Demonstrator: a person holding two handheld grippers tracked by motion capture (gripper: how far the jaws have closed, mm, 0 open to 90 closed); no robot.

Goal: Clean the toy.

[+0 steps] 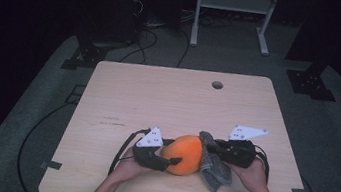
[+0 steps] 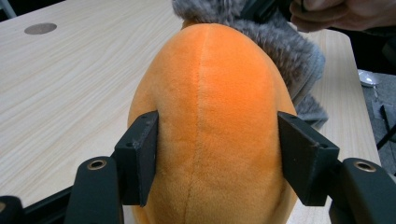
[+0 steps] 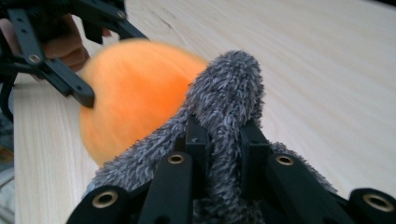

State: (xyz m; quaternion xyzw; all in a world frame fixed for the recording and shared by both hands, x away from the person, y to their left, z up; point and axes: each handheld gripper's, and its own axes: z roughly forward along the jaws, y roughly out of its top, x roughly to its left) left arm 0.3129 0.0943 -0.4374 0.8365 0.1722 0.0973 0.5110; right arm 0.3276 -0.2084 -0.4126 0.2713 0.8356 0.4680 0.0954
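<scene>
An orange plush ball (image 1: pixel 184 153) rests on the wooden table (image 1: pixel 173 96) near its front edge. My left gripper (image 1: pixel 169 162) grips it from the left, and in the left gripper view both pads (image 2: pixel 142 156) press into the orange plush (image 2: pixel 210 121). A grey fuzzy cloth (image 1: pixel 212 165) hangs against the ball's right side. My right gripper (image 1: pixel 211 150) pinches a fold of that cloth (image 3: pixel 226 100), which bulges up between the jaws. In the right gripper view the orange ball (image 3: pixel 135 93) sits behind the cloth with the left gripper (image 3: pixel 84 95) on it.
The table has a round cable hole (image 1: pixel 217 85) near its far edge. Cables (image 1: pixel 37 128) run over the grey floor at the left. A white frame (image 1: pixel 233 14) stands beyond the table. Tape strips (image 1: pixel 50 165) mark the front corners.
</scene>
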